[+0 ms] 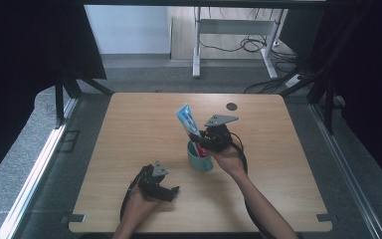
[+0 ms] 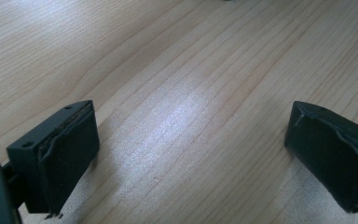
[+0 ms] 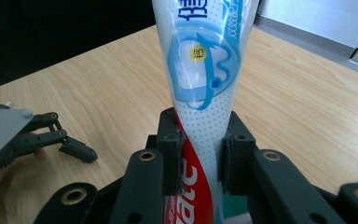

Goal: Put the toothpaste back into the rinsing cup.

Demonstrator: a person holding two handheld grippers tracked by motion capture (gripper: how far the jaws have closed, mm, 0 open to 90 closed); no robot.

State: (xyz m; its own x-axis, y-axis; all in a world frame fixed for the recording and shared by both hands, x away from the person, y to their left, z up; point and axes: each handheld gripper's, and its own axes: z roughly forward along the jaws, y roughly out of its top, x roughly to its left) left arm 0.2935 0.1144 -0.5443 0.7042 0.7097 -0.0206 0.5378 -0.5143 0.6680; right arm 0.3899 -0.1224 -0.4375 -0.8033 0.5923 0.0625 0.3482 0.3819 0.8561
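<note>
Nearest the person, the left gripper (image 1: 165,189) rests low over the wooden table (image 1: 129,129) by its front edge. Its jaws stand wide apart with nothing between them but bare wood, as the left gripper view shows.

Farther in, near the middle of the table, the right gripper (image 3: 200,158) has its jaws closed on a toothpaste tube (image 3: 200,74), the pads pressing both sides of the tube's lower body. The tube stands nearly upright, flat sealed end up, leaning a little to the left in the high view. Its red lower end reaches into a teal cup (image 1: 199,161) standing on the table just under the gripper.
</note>
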